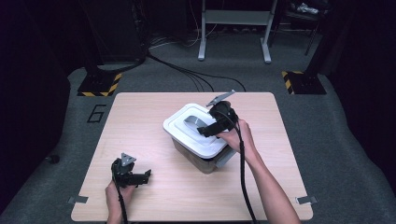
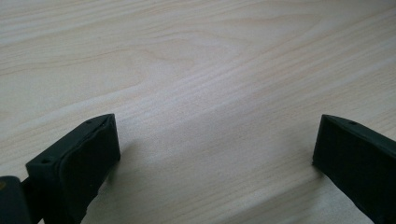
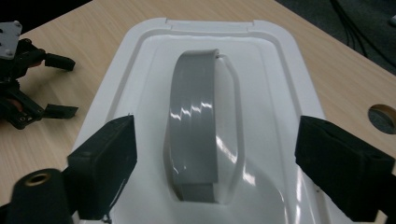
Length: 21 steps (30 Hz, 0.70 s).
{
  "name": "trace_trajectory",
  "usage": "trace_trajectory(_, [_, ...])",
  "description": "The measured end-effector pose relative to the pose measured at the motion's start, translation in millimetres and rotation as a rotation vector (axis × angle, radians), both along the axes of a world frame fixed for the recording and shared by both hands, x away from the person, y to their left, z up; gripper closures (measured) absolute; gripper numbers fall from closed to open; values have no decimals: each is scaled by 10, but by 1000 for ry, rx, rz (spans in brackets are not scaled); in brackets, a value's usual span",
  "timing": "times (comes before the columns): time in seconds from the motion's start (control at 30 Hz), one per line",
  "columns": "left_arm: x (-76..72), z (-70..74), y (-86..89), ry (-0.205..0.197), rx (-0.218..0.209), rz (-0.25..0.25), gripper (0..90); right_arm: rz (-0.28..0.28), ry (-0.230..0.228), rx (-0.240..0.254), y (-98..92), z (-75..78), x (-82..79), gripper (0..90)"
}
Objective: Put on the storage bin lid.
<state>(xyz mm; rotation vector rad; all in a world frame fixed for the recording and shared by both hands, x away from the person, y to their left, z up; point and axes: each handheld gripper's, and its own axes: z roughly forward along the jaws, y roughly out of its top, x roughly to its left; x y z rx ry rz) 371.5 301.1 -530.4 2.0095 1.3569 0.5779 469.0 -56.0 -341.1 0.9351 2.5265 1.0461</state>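
Note:
A white lidded container (image 1: 187,140) stands at the middle of the wooden table (image 1: 140,121), turned at an angle. Its lid (image 3: 275,88) has a grey handle (image 3: 194,126) lying flat in a recess. My right gripper (image 1: 204,132) hovers over the lid's near right part, open, with its jaws wide on either side of the handle (image 1: 191,121) and not touching it; the right gripper (image 3: 217,140) holds nothing. My left gripper (image 1: 146,178) rests near the table's front left, open and empty. In its own view the left gripper (image 2: 215,140) stands just above bare wood (image 2: 187,56). The left gripper (image 3: 63,86) lies off to the lid's side.
A grey latch (image 1: 225,157) sticks out at the container's near right corner. A round hole (image 3: 383,119) is cut in the tabletop. Beyond the table lie floor cables (image 1: 187,72), two yellow-and-black striped bases (image 1: 99,84) and a metal stand (image 1: 233,32).

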Motion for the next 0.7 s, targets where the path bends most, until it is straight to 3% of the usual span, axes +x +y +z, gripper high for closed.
trace_trajectory(0.2, [1,0,1,0,1,-1,4,-49,-50,40,-292,13,-151,5])
trace_trajectory(0.43, [1,0,1,-1,1,-1,4,-111,-105,76,-650,-50,-388,0])
trace_trajectory(0.7, [2,0,1,-2,1,-1,4,-198,-130,108,-1060,-269,-684,0])
